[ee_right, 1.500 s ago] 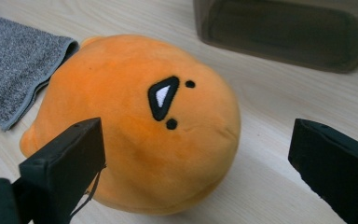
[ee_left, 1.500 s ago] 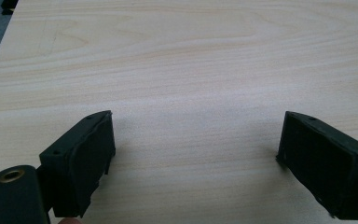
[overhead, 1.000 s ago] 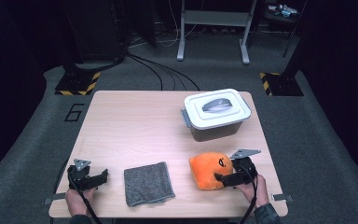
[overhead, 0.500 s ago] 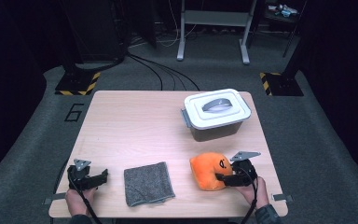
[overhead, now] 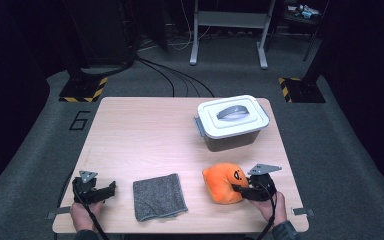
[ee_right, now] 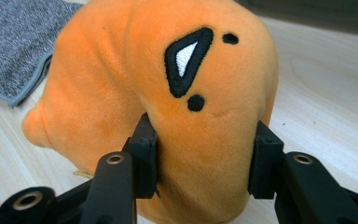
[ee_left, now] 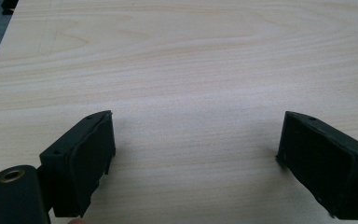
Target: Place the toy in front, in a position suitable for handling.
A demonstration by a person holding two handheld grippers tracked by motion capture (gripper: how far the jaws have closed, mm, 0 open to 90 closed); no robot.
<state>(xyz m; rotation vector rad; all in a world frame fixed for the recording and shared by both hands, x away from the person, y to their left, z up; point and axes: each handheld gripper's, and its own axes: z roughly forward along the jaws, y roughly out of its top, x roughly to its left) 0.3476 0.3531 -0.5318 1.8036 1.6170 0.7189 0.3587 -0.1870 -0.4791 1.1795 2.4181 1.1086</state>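
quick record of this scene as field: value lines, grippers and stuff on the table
right gripper: jaws have just been closing, pads now pressing into the orange plush toy
left gripper: open, nothing between jaws, low over bare table
grey cloth: flat, near front edge, between the two grippers
lidded white box: far right, lid on, apart from the toy
work in hand: gripping the toy

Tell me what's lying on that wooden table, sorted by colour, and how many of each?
Orange: 1, the plush toy, squeezed between the jaws of the right tool, which have just been closing on it.
Grey: 1, the folded cloth.
White and grey: 1, the lidded box.
Black: 2, the right tool and the left tool, which is open.
Total: 5
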